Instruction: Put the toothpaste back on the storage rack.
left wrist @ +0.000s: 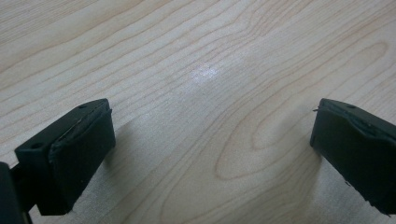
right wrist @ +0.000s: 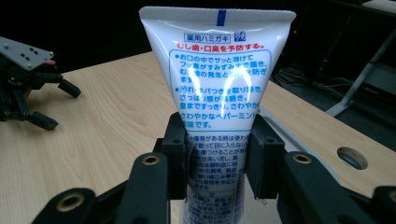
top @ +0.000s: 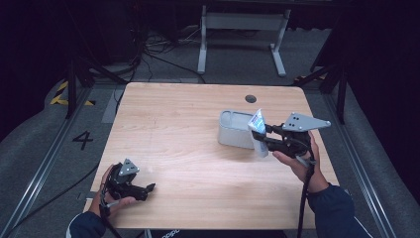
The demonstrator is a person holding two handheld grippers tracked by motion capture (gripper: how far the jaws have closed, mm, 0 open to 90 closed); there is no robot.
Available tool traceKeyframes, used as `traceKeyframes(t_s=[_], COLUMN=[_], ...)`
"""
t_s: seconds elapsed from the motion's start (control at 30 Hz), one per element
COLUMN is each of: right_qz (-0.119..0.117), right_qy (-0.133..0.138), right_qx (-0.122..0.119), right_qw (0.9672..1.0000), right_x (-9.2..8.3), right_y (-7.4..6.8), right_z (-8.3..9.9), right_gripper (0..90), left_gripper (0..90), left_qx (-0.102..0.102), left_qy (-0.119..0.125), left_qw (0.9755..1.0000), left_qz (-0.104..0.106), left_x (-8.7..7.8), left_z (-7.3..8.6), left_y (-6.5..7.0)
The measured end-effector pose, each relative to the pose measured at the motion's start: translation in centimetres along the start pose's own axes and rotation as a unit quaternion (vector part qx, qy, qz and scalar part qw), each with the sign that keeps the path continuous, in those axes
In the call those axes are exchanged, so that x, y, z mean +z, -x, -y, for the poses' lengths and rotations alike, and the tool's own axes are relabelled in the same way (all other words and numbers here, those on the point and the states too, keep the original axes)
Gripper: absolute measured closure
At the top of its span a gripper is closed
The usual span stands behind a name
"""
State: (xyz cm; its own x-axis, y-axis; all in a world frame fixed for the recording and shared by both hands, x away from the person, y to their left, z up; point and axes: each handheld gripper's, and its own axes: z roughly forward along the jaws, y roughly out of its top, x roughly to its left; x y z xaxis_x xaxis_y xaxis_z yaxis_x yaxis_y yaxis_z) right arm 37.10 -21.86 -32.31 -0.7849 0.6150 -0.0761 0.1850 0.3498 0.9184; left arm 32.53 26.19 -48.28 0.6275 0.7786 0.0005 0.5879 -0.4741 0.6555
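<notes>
Overhead, the high view shows the right gripper (top: 263, 137) near the right edge of the wooden table (top: 188, 148), clamped on a white toothpaste tube (top: 257, 133). The tube stands roughly upright, crimped end up, just beside the right end of a grey tray (top: 233, 130); whether its lower end touches the tray or the table I cannot tell. The left gripper (top: 148, 189) rests near the front left corner, well apart from both, in the person's left hand (top: 116, 194).

Next, the left gripper view looks down on bare wood grain, with the two black pads (left wrist: 70, 158) standing wide apart and nothing between them.

Finally, the right gripper view shows the jaws pressed against both sides of the tube (right wrist: 215, 93) around its middle, the printed back facing the camera and the flat crimp on top. The left gripper (right wrist: 32, 88) sits far off across the table, and a round cable hole (right wrist: 351, 157) lies at the right.

As a judgement, the risk is the grip itself: a soft, slick tube held at its waist may slide down or pivot between the pads if the hand tilts or moves quickly. Lowering it toward the tray, the bottom end could catch the tray's wall and twist the tube out of line, or nudge the light tray across the table.
</notes>
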Motion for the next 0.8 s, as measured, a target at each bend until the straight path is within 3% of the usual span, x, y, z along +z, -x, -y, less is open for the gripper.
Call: traceKeyframes(t_s=[0.8], right_qz=[0.022], right_qy=[0.019], right_qx=[0.011], right_qw=[0.9995], right_x=[1.0], right_y=[1.1], right_z=[-1.4], right_gripper=[66.0], left_gripper=[0.4], left_qx=[0.0], left_qy=[0.0], left_qw=[1.0], left_qz=[0.0], left_x=[0.0], left_z=[0.0], left_y=[0.0])
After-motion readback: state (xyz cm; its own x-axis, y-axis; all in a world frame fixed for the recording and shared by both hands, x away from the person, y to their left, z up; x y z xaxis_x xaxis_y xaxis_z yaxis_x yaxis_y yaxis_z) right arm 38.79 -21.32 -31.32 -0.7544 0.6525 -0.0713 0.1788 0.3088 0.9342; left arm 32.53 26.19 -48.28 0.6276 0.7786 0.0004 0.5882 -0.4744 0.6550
